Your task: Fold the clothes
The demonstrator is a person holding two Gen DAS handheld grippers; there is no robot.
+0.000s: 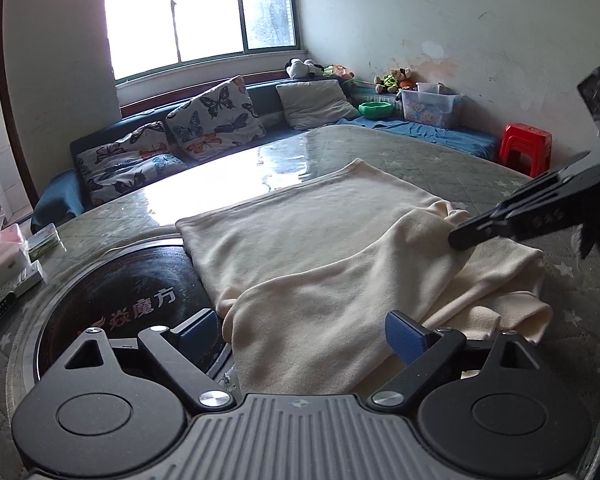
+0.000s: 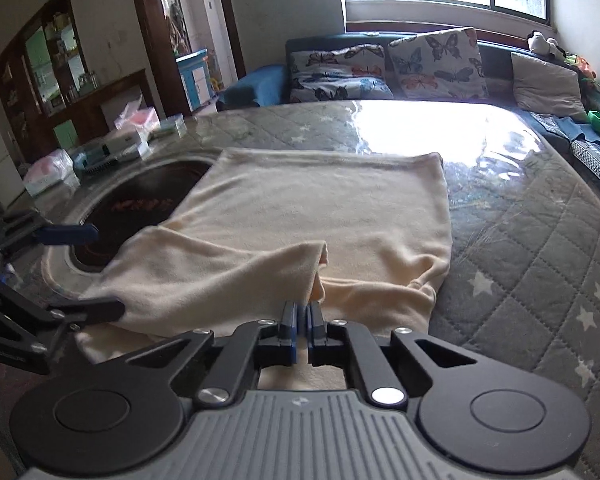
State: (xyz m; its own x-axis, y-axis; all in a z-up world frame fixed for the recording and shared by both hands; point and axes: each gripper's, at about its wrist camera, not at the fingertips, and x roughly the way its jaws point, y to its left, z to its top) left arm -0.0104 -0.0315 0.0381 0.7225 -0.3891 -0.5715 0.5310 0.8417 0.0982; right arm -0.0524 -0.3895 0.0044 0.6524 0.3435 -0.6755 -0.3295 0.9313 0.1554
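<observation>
Your right tool pinches a lifted fold of the cream garment on the quilted desk; your left tool stands spread over its near edge.

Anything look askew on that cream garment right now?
Yes. The cream fleece garment lies flat at its far edge, but its near part is bunched where the right hand-held gripper pinches a fold.
</observation>
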